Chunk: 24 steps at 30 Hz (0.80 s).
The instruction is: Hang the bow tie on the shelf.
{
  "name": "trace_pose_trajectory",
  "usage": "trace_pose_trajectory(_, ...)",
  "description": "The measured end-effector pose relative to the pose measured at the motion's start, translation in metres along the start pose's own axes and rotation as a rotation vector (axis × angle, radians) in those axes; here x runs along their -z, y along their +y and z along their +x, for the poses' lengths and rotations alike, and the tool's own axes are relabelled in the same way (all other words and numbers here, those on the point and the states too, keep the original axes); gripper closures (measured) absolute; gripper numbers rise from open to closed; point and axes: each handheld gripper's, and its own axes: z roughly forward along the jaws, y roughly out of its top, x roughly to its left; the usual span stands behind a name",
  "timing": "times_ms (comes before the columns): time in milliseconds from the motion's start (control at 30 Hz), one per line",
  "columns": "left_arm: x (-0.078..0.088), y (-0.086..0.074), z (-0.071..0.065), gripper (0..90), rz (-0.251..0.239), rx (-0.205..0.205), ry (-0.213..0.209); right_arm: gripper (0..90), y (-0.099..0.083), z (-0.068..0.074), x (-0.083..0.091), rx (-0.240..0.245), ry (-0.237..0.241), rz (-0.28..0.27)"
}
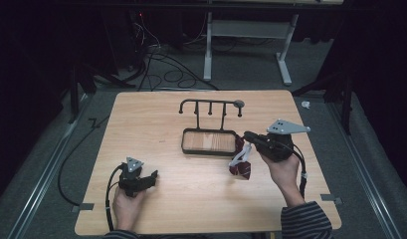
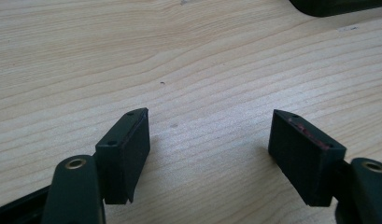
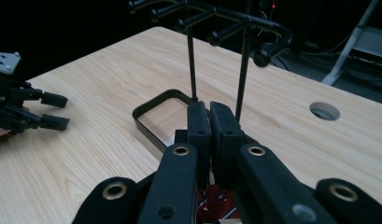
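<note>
A black peg rack (image 1: 211, 105) stands upright on its rectangular tray base (image 1: 187, 142) at the table's middle. Just right of the base, my right gripper (image 1: 247, 135) is shut on a dark red patterned cloth piece (image 1: 241, 168) with a white strap, which hangs below the jaws just above the table. In the right gripper view the jaws (image 3: 209, 126) are pressed together in front of the rack's posts (image 3: 242, 70), with the red cloth (image 3: 216, 207) showing beneath them. My left gripper (image 1: 152, 176) rests open on the table at front left, nothing between its pads (image 2: 128, 149).
The wooden table (image 1: 156, 124) has a round grey-rimmed hole (image 1: 239, 104) behind the rack. Cables (image 1: 166, 69) and a white desk frame (image 1: 285, 55) lie on the floor beyond the far edge. Bare wood lies between my two grippers.
</note>
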Motion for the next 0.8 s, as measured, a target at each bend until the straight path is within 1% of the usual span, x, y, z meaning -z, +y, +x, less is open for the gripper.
trace_pose_trajectory(200, 0.000, 0.000, 0.000, 29.7, 0.000, 0.000, 0.000, 89.3, 0.011, 0.002, 0.002, 0.002, 0.015, -0.023)
trace_pose_trajectory(367, 0.000, 0.000, 0.000, 29.8, 0.000, 0.000, 0.000, 89.3, 0.018, 0.004, 0.001, 0.014, 0.017, -0.033)
trace_pose_trajectory(567, 0.000, 0.000, 0.000, 29.8, -0.001, 0.002, 0.000, 89.3, 0.027, 0.007, -0.005, 0.028, 0.019, -0.037)
trace_pose_trajectory(800, 0.000, 0.000, 0.000, 29.8, -0.001, 0.003, -0.001, 89.3, 0.036, 0.008, -0.011, 0.029, 0.030, -0.050)
